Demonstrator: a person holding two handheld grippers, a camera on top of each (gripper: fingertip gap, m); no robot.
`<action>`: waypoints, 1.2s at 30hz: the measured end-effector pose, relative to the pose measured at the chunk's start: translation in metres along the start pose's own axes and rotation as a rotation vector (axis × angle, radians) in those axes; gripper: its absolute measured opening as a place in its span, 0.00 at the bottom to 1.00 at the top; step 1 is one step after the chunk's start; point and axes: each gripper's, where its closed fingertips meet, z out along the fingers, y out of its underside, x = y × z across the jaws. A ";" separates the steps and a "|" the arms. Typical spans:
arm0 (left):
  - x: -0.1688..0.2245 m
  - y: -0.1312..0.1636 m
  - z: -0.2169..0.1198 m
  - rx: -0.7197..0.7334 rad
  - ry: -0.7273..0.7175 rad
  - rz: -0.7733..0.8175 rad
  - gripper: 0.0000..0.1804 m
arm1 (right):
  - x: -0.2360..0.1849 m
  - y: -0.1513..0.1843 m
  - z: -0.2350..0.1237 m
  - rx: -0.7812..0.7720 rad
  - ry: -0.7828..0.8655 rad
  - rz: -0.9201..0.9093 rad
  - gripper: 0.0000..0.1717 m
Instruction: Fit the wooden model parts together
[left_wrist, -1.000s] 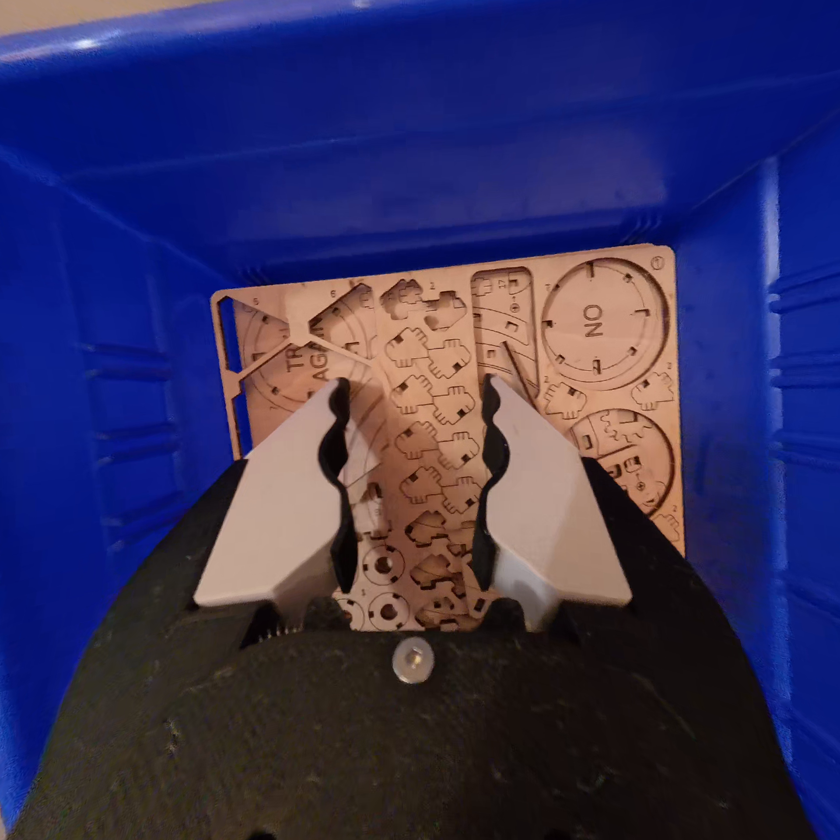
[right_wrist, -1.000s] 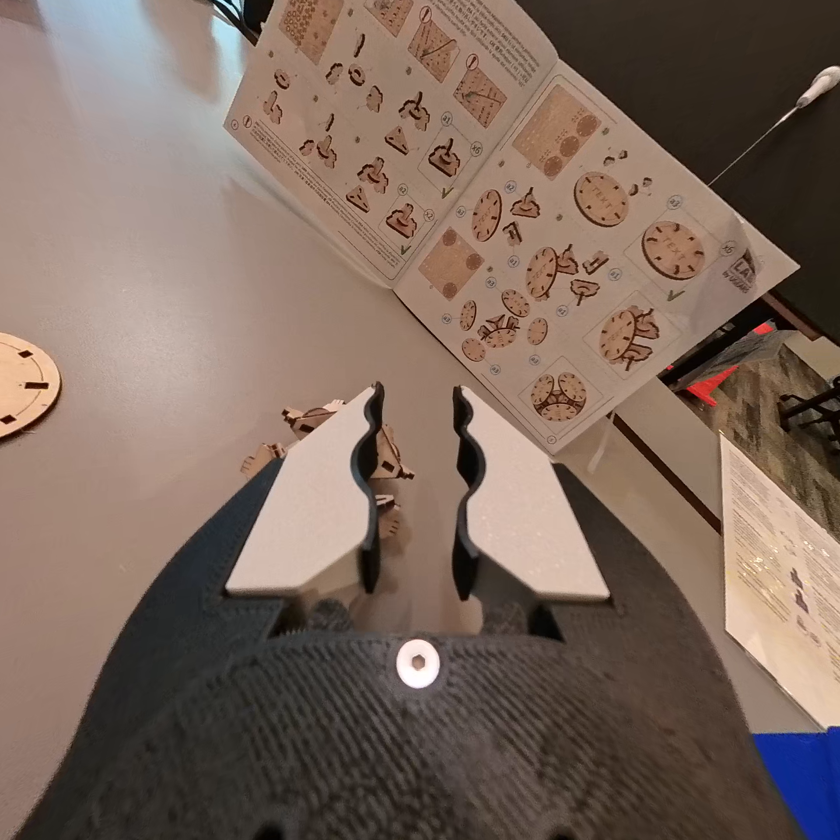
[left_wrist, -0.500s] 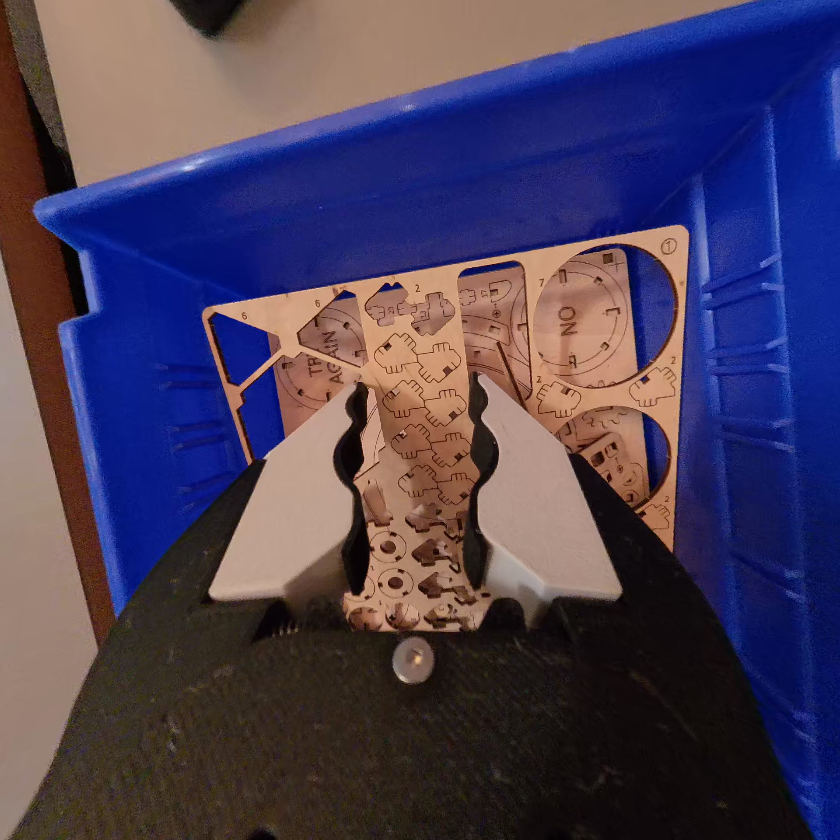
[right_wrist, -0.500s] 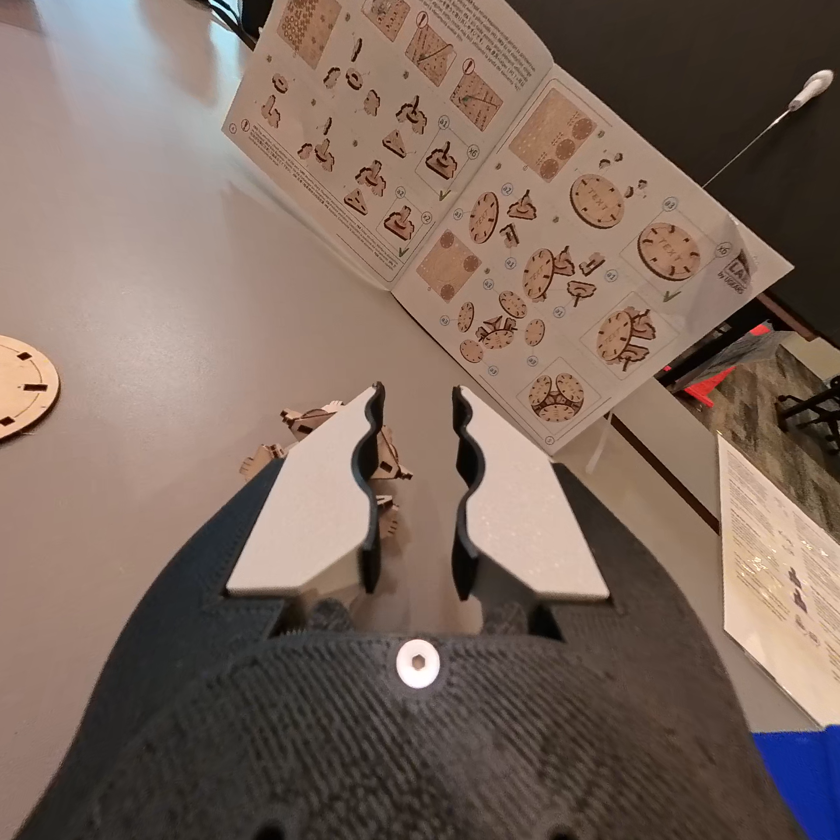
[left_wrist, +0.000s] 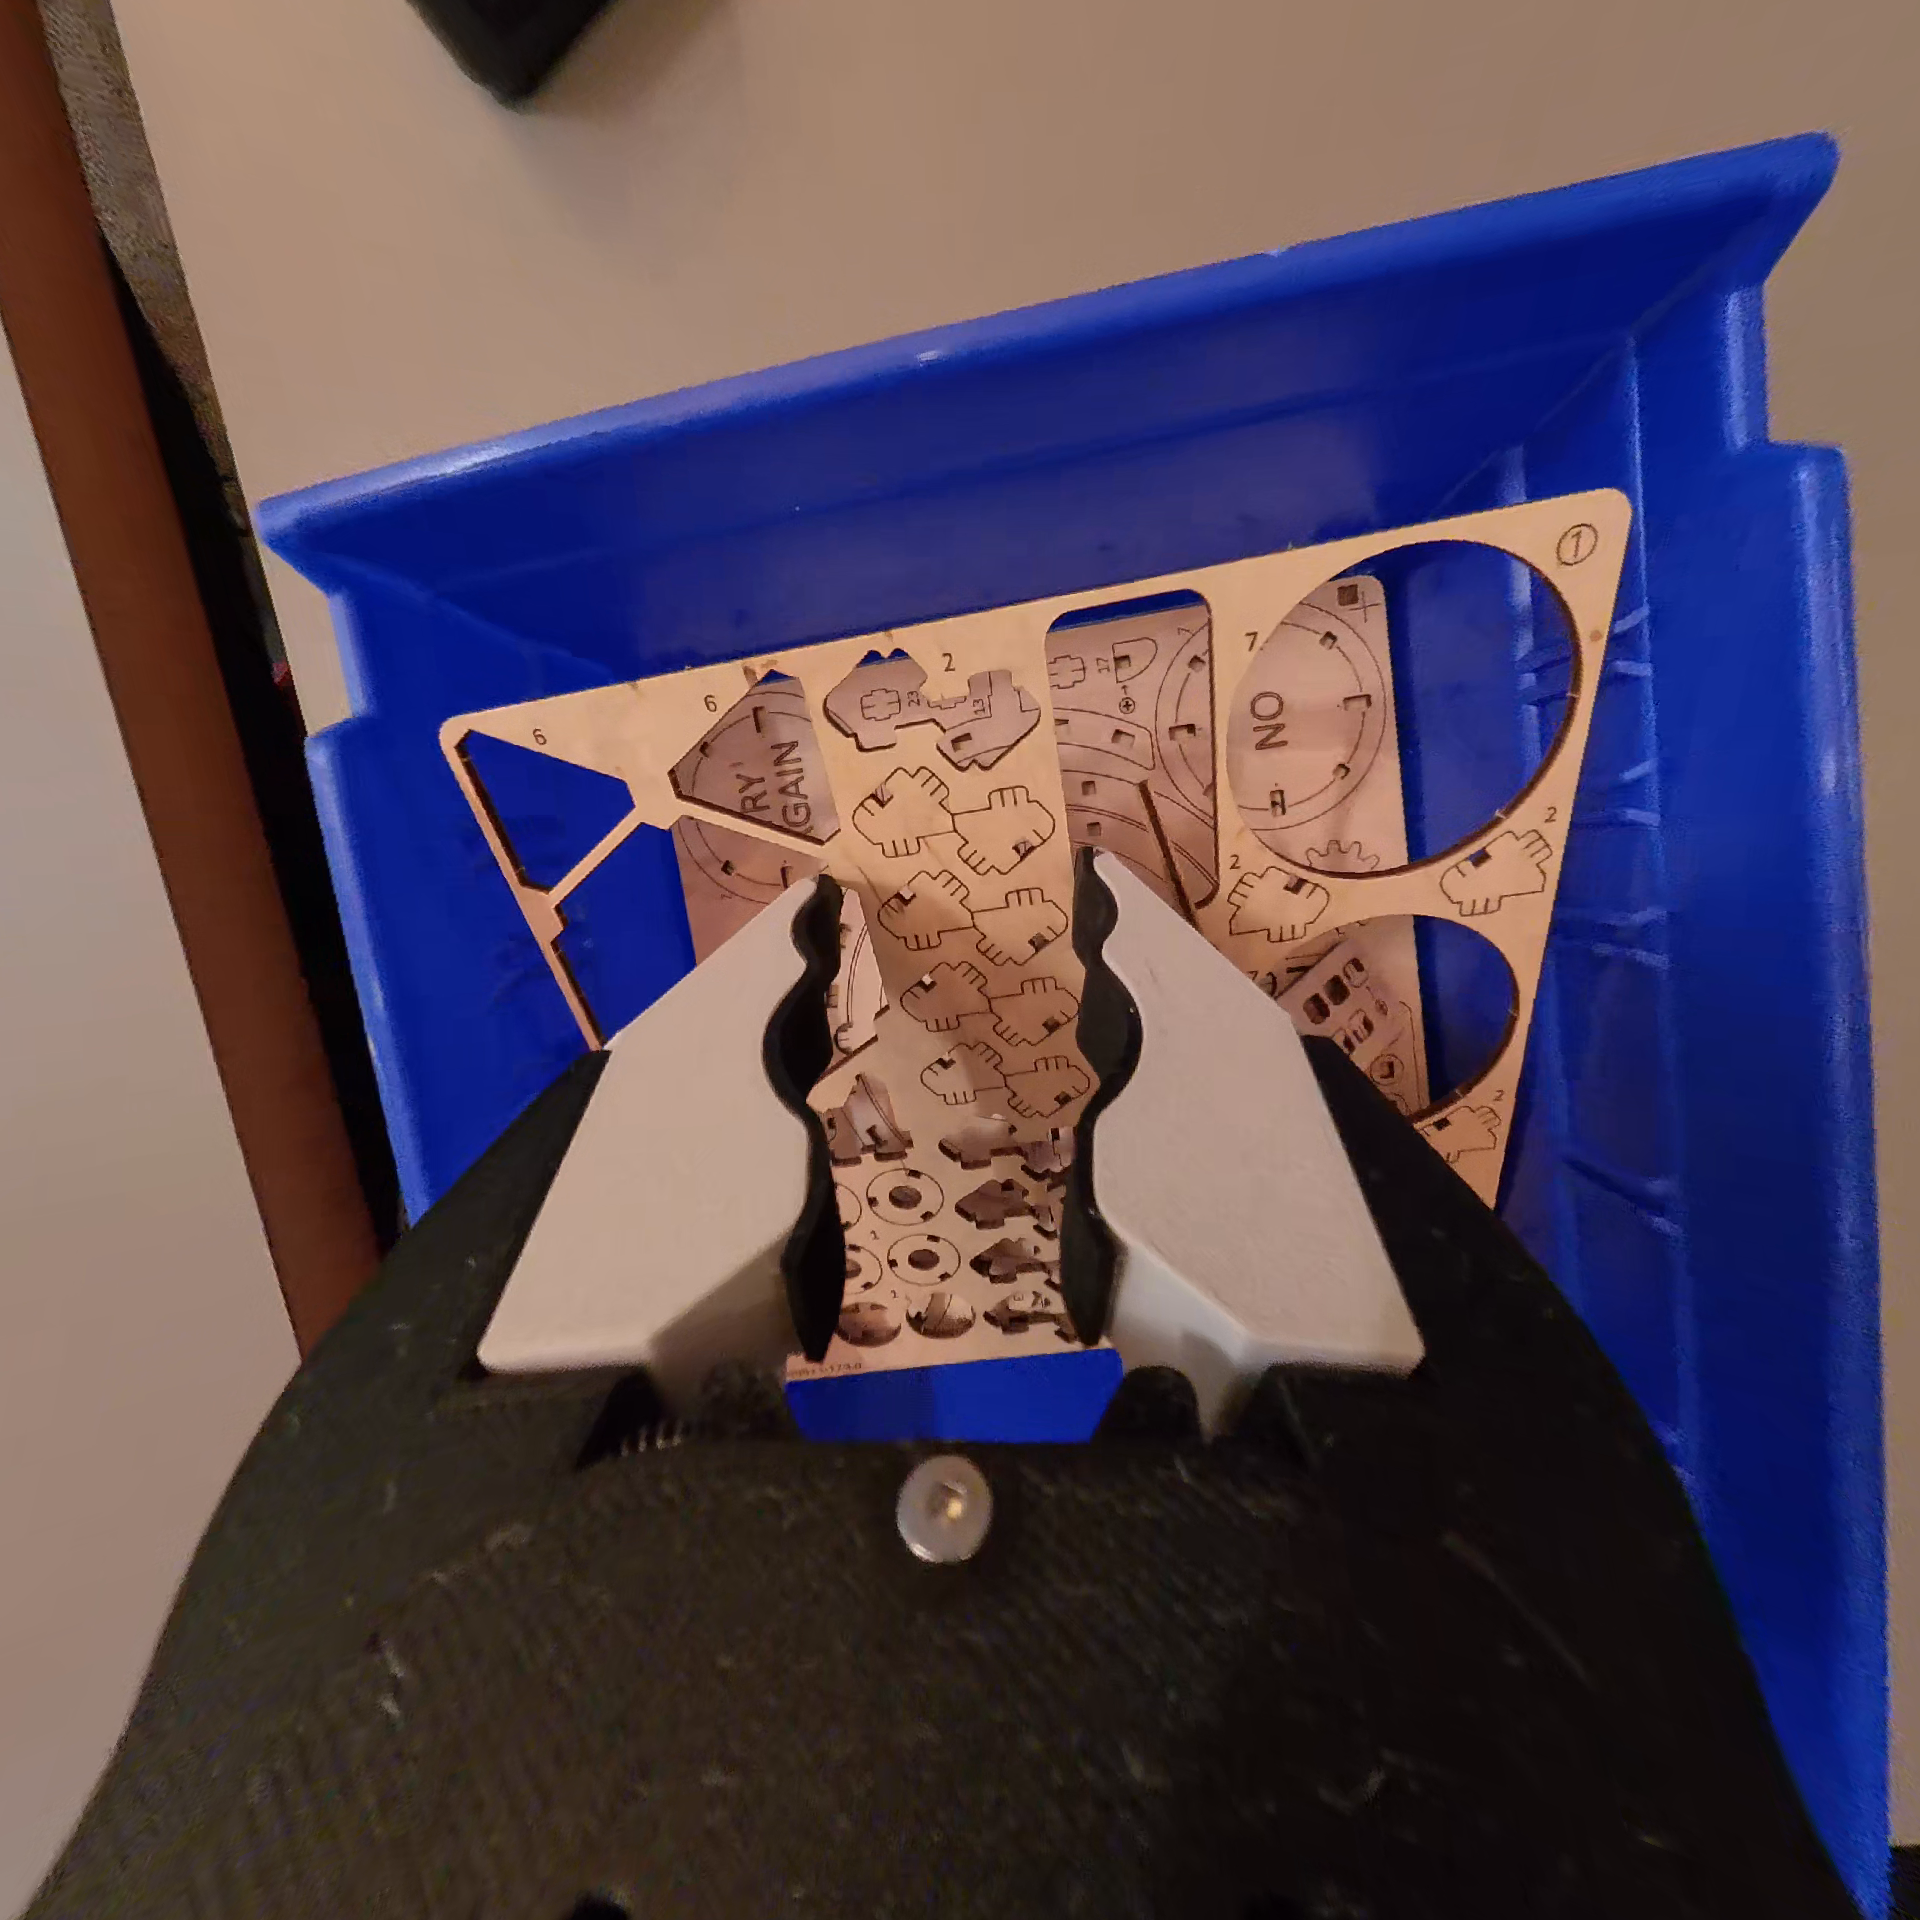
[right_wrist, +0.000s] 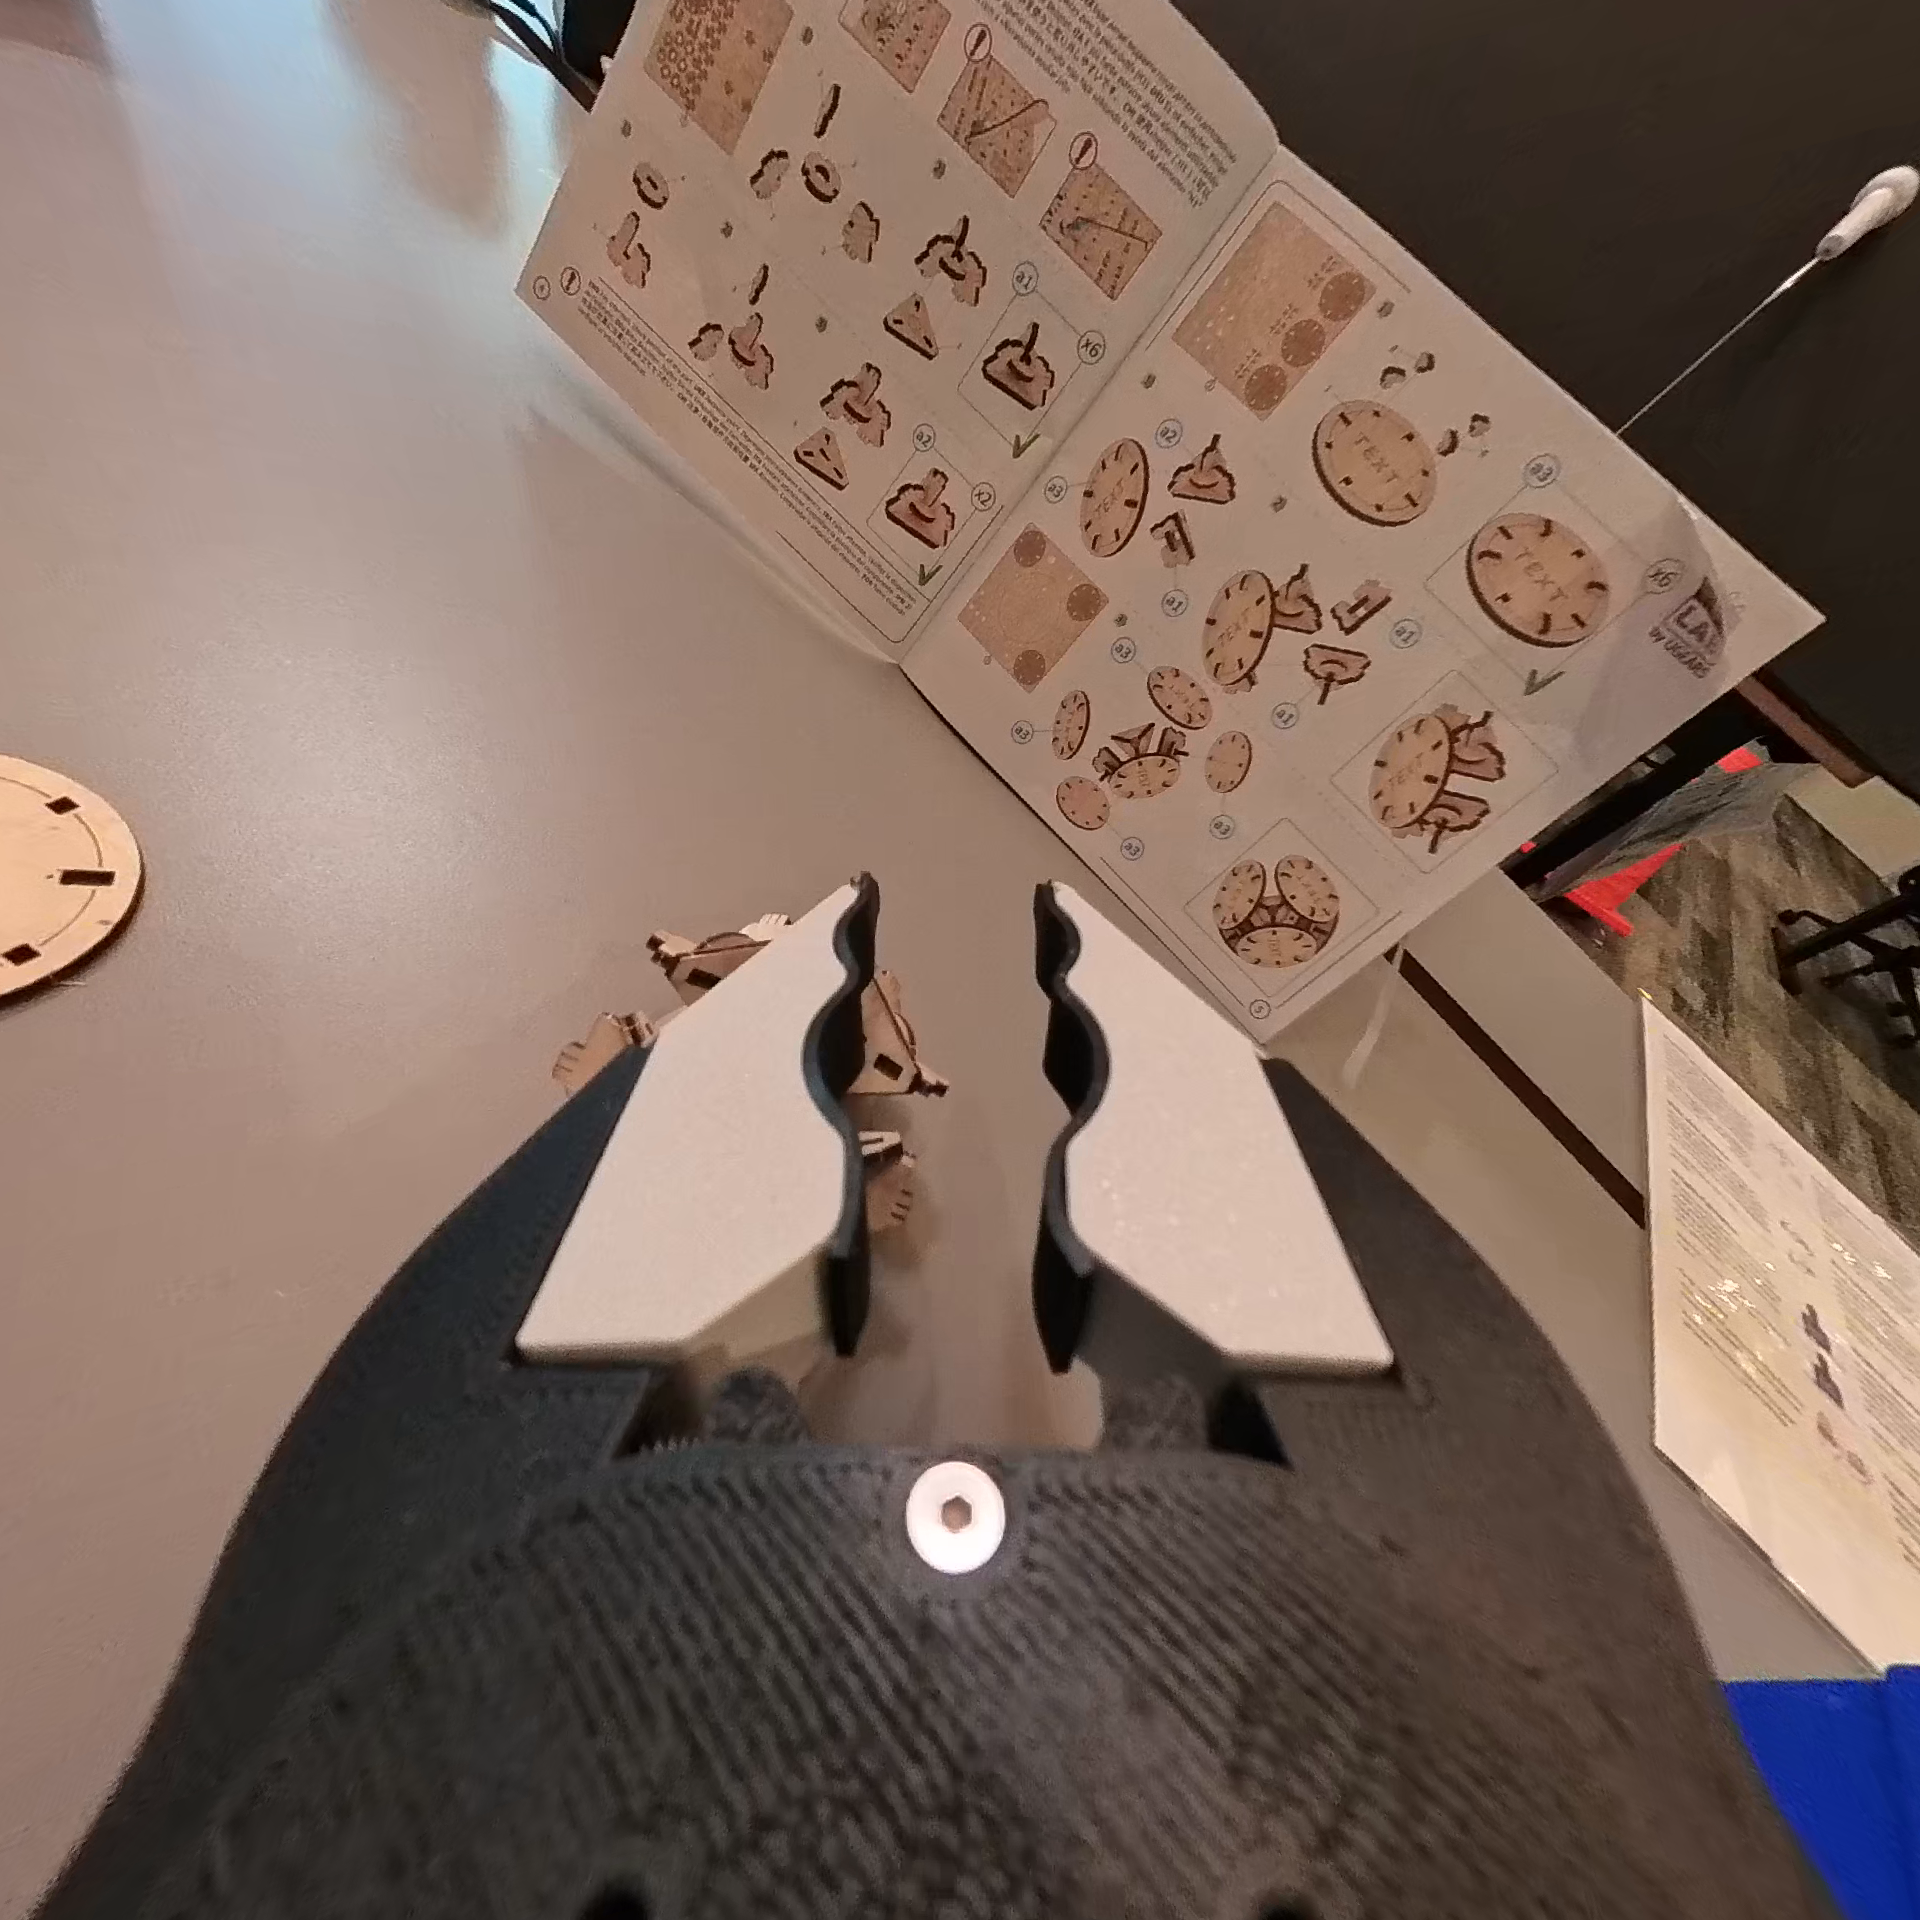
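Pinching the middle strip of a wooden sheet (left_wrist: 966, 935), the left gripper (left_wrist: 951, 883) holds it with its jaws over the blue bin (left_wrist: 1039, 468). The strip runs from 6 to 12 o'clock. The right gripper (right_wrist: 951, 894) has its jaws spread on nothing, with small wooden pieces (right_wrist: 696, 951) at 9 o'clock on the tabletop (right_wrist: 364, 520).

In the blue bin (left_wrist: 1714, 935), a second wooden sheet (left_wrist: 1314, 717) shows only through the cut-outs of the front wooden sheet (left_wrist: 966, 914) — its outline stays hidden. On the grey table (right_wrist: 364, 520), the small wooden pieces (right_wrist: 883, 1049) lie partly behind the right gripper (right_wrist: 951, 899) (their number cannot be told). The wooden disc (right_wrist: 52, 873) is cut by the left edge, and the dark object (left_wrist: 509, 42) beyond the bin by the top edge.
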 end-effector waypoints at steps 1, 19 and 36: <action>-0.001 0.000 -0.002 0.002 0.004 -0.002 0.25 | 0.000 0.000 0.000 0.000 0.000 -0.002 0.17; 0.003 -0.015 -0.044 0.027 -0.014 0.023 0.25 | 0.000 -0.001 0.000 0.005 0.001 -0.003 0.17; 0.009 -0.047 -0.090 0.136 -0.093 0.139 0.05 | -0.001 -0.003 -0.002 0.020 -0.010 0.000 0.17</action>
